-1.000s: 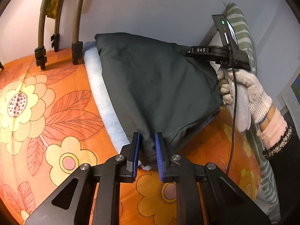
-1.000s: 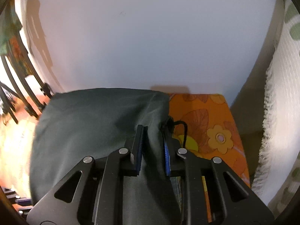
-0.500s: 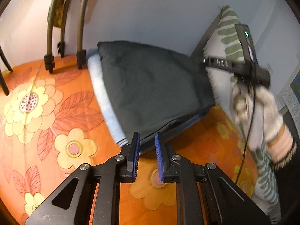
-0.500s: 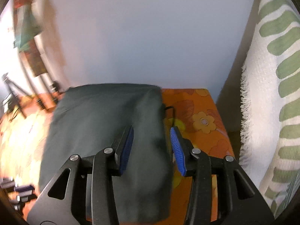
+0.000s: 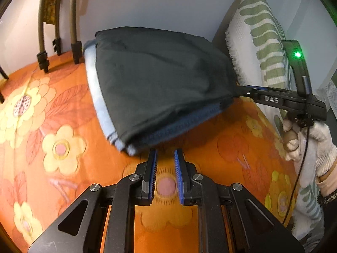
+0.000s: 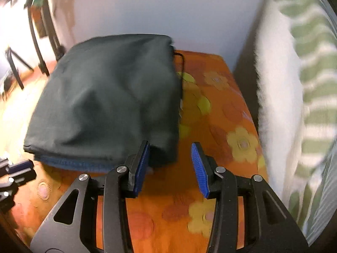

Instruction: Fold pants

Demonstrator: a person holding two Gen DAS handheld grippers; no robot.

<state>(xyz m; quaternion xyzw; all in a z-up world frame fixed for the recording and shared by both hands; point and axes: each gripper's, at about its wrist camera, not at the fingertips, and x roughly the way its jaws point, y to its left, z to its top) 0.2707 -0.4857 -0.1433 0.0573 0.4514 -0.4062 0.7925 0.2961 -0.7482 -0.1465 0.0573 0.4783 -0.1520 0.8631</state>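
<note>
Left gripper [image 5: 165,162]: blue ribbed pads close together with a narrow gap, nothing between them, poised over bare orange floral bedspread [image 5: 63,147] just short of the near corner of the folded pants [image 5: 160,80]. Right gripper [image 6: 170,158]: jaws parted about halfway, empty, the left pad just at the near right corner of the pants, contact not clear; seen from the left wrist view, its tips right at the garment's right edge. Gloved hand [image 5: 305,143] around that gripper's handle. Pants: dark green, smooth, folded into a rounded rectangular stack, lying on a pale blue towel [image 5: 92,84] and a darker blue knit layer [image 5: 185,122] showing at the front edge. Far edge of the stack against the white wall [image 6: 168,6]. Right side: a strip of open bedspread, then a fringed white cushion with green stripes [image 6: 294,84]. Left side: broad clear bedspread, 3 curved metal legs [image 5: 73,21] at the back. Black drawstring [image 6: 180,57] at the far right corner.
</note>
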